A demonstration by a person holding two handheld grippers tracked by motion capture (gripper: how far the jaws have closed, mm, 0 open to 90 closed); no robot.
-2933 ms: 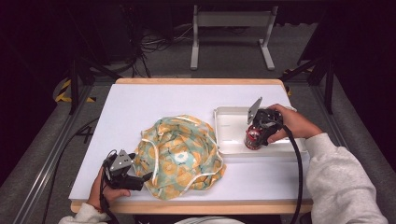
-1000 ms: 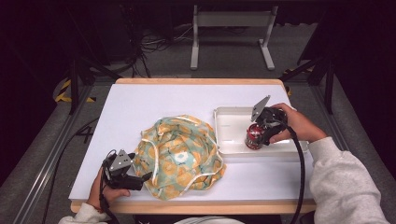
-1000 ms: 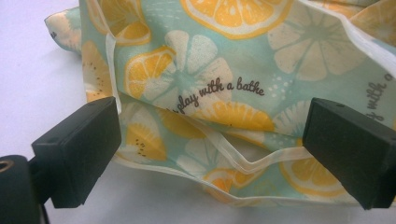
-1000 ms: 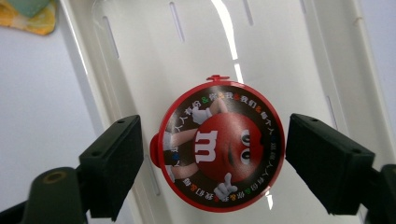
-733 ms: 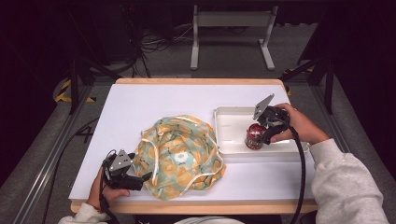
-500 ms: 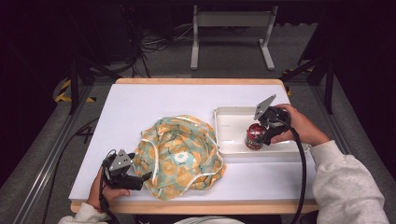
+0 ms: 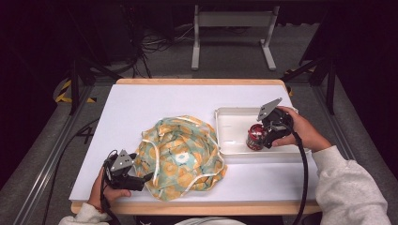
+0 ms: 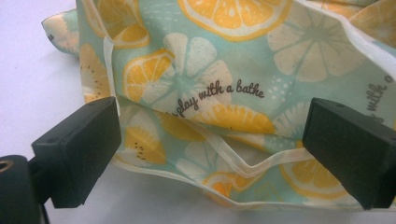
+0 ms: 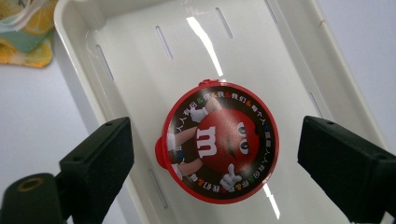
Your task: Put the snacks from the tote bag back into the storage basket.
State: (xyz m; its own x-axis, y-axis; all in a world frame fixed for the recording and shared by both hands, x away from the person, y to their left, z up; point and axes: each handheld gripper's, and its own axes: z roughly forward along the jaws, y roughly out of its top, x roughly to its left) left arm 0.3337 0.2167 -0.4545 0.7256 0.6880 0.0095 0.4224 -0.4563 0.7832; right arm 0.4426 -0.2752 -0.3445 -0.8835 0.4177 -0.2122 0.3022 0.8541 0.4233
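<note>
High view takes in the white desk (image 7: 155, 101) across the middle of the frame, with two hands entering from the bottom corners. At lower centre lies a crumpled fabric bag (image 7: 180, 157) printed with orange and lemon slices on pale green, its cream drawstrings looped over it. To the right of the bag, just beside it, sits a white tray (image 7: 232, 123) with slotted floor. In the tray's right part stands a small round red can (image 7: 256, 136) with a cartoon candy figure on its lid.

At lower left of the high view the left tongs (image 7: 146, 177) lie low on the desk, tips at the bag's left edge. In the left gripper view the two black jaws stand spread wide, one at each side of the frame, with the bag's seamed edge (image 8: 233, 163) lying between them; neither pad presses the cloth.

At right of the high view the right tongs (image 7: 263, 136) point down into the tray at the can. In the right gripper view the can's lid (image 9: 219, 142) is at centre, seen from above, and the jaws flank it with clear gaps on both sides. These jaws have just been opening; the can stands between them, free of both pads, resting on the tray floor (image 9: 140, 60).
</note>
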